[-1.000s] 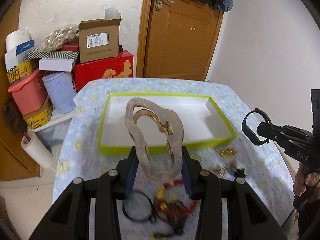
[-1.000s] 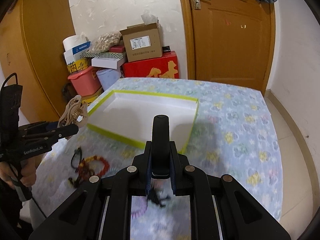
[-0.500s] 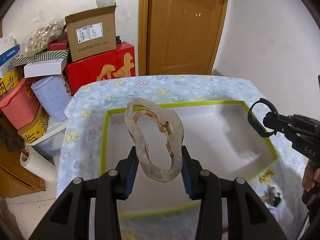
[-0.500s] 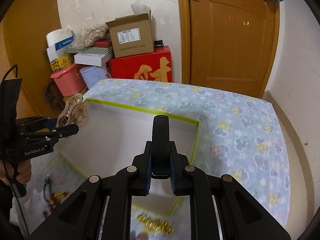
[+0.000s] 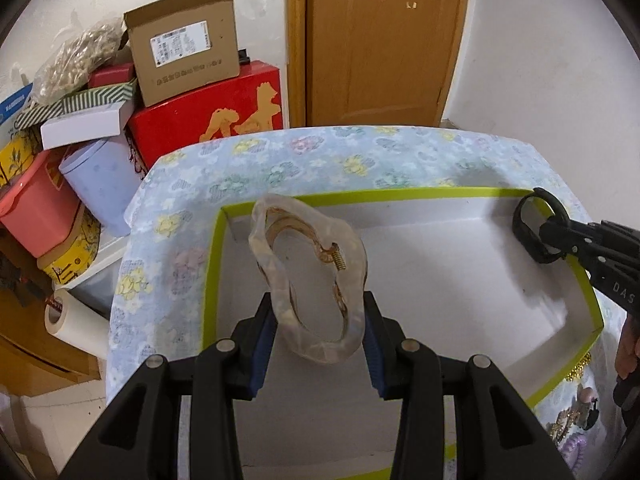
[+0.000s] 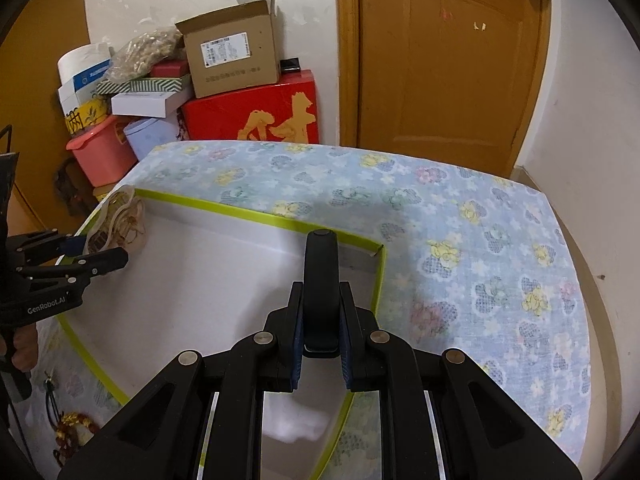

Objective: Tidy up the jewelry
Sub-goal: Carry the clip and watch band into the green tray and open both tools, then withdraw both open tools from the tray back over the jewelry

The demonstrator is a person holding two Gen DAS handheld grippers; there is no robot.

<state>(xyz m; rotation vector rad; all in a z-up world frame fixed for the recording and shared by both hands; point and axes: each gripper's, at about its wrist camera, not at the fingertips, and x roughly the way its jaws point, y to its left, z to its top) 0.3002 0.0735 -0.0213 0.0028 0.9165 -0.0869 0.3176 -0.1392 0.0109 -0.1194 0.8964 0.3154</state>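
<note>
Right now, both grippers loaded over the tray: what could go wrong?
1. The translucent hair claw is pinched only at its lower end by the left gripper; it may pivot or fall crooked.
2. The right gripper holds the black clip near the green-rimmed tray corner; a release could land on the rim or outside.

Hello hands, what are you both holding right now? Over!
Left gripper shut on translucent beige hair claw. Right gripper shut on black curved hair clip. Both above white green-rimmed tray. Nothing blocking.

Both grippers, left (image 5: pixel 320 320) and right (image 6: pixel 321 332), hover level, jaws clamped.
</note>
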